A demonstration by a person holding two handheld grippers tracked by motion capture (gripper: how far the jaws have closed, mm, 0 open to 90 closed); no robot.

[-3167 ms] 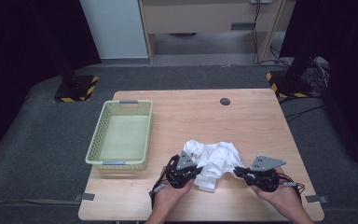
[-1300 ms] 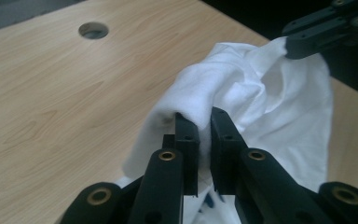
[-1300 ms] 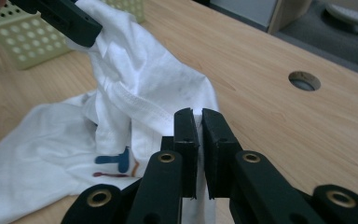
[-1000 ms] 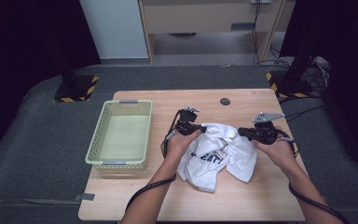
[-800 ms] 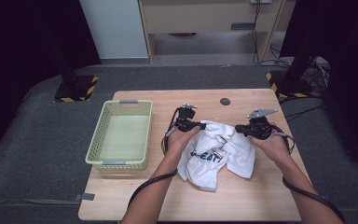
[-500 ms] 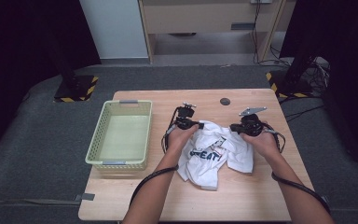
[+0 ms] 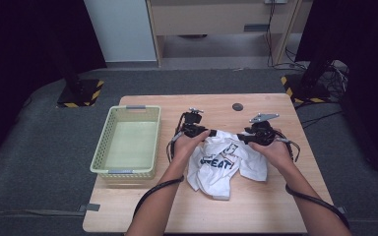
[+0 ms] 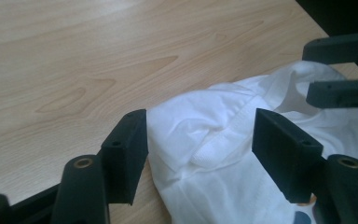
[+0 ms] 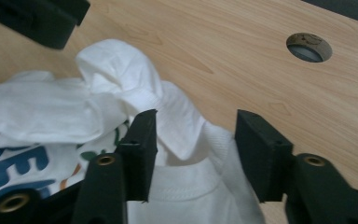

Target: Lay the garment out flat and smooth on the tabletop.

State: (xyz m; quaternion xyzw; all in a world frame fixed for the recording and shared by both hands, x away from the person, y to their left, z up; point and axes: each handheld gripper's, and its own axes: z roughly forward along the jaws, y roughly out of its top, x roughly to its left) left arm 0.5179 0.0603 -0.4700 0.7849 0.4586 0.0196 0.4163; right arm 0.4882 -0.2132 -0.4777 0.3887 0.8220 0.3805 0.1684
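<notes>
A white T-shirt [image 7: 224, 162] with blue lettering lies crumpled in the middle of the wooden table [image 7: 256, 206]. At its far edge my left gripper [image 7: 209, 132] and right gripper [image 7: 242, 138] face each other, a short way apart. In the left gripper view the left gripper [image 8: 200, 149] stands open, its jaws having just been opening, with a fold of the T-shirt [image 8: 214, 140] lying loose between them. The right gripper [image 9: 196, 149] is open too after the same opening, and the T-shirt's collar [image 9: 186, 186] rests slack between its pads. The far gripper's fingers [image 8: 340, 93] show at the upper right.
A pale green basket [image 7: 102, 152] stands at the table's left side. A round cable hole [image 7: 237, 106] sits near the far edge, seen also as the hole [image 9: 307, 46] beside the right gripper. Bare wood lies ahead of and to the right of the shirt.
The right gripper has moved left, toward the left one, and the shirt's top edge has bunched up between them. Both grippers were shut on the shirt and now stand open, with the cloth dropped.
</notes>
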